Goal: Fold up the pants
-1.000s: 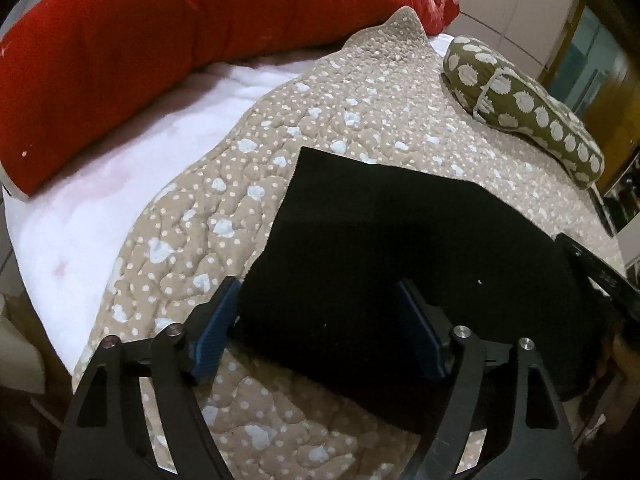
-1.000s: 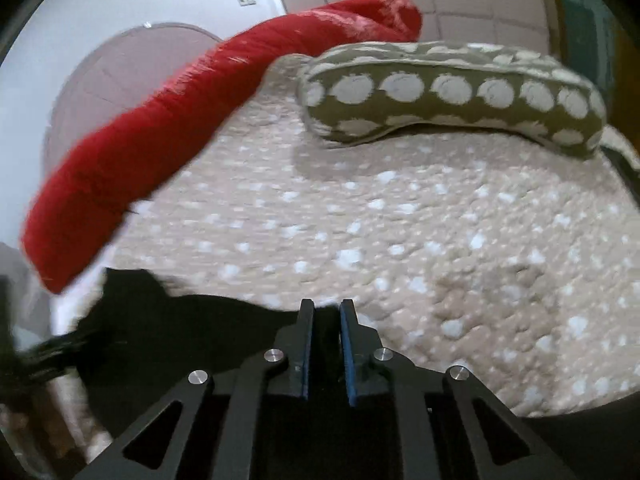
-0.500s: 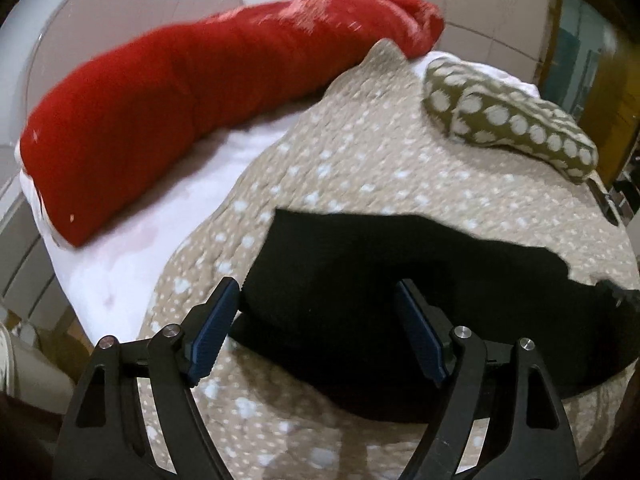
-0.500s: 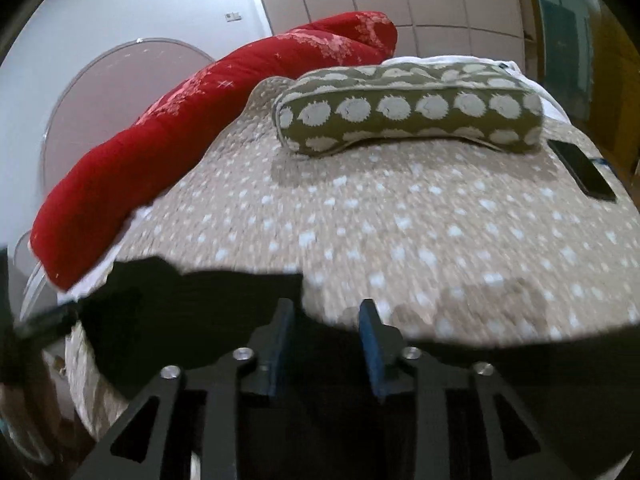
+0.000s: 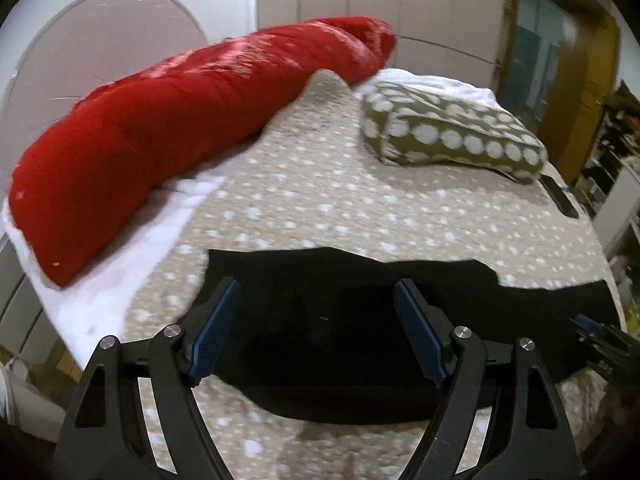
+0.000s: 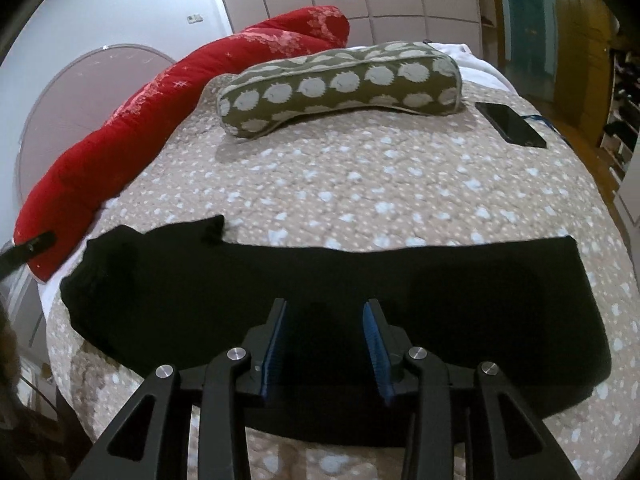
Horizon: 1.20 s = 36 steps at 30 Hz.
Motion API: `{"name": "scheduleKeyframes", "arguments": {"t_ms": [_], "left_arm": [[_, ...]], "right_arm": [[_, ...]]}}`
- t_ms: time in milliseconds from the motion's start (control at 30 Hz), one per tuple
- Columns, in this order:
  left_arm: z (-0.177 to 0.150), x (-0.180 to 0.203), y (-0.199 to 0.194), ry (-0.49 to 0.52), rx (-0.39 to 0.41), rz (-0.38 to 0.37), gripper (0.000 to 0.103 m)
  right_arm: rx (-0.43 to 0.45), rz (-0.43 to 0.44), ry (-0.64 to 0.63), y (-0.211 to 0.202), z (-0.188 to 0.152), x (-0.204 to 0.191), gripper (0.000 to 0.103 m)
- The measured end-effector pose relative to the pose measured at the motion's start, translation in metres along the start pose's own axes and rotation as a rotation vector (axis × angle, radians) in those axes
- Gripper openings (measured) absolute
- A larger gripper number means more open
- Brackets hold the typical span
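Black pants (image 6: pixel 400 280) lie flat in a long band across the near part of a beige dotted quilt (image 6: pixel 380 176); they also show in the left wrist view (image 5: pixel 320 320). My left gripper (image 5: pixel 314 300) is open and empty, raised above the left part of the pants. My right gripper (image 6: pixel 325 316) is open and empty, raised above the middle of the pants. The right gripper's tip shows at the right edge of the left wrist view (image 5: pixel 600 334).
A long red bolster (image 5: pixel 180 120) lies along the bed's far left side on a white sheet (image 5: pixel 100 292). An olive pillow with white spots (image 6: pixel 340 84) lies at the far end. A black phone (image 6: pixel 510 122) lies on the quilt's right edge.
My right gripper was shut on the pants, then opened and let go. Both grippers rose and pulled back. The pants now lie flat.
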State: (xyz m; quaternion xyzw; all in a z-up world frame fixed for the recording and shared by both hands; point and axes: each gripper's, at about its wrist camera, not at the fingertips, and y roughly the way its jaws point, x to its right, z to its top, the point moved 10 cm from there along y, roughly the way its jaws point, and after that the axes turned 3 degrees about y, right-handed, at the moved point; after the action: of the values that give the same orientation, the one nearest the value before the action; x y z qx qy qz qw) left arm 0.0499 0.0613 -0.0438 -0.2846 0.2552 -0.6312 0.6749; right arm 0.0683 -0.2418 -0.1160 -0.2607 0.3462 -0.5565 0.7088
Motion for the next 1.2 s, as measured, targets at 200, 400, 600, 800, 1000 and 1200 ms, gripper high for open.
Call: {"name": "scheduleKeyframes", "arguments": {"t_ms": [200,400,600,800,1000,1200], "left_arm": [[-0.021,0.051,0.029,0.013,-0.078,-0.148,0.079],[-0.037,0.094,0.062,0.054,-0.146,-0.205,0.079],[-0.043,0.112,0.089,0.113,-0.175,-0.158,0.088],[-0.044,0.114,0.078,0.117,-0.187,-0.195,0.089],[-0.059,0.121,0.077,0.168,-0.153,-0.151,0.089],[-0.059,0.129,0.067,0.160,-0.170,-0.185,0.089]], "right_arm": [[-0.001,-0.071,0.009,-0.001,-0.011,0.022,0.037],[0.017,-0.142,0.006,0.001,-0.008,0.048,0.037],[0.040,-0.173,0.038,0.011,0.003,0.066,0.037],[0.042,-0.170,0.098,-0.011,0.006,0.084,0.037],[0.002,-0.191,0.101,-0.039,-0.038,0.099,0.037],[0.033,-0.158,0.168,-0.057,-0.055,0.112,0.038]]}}
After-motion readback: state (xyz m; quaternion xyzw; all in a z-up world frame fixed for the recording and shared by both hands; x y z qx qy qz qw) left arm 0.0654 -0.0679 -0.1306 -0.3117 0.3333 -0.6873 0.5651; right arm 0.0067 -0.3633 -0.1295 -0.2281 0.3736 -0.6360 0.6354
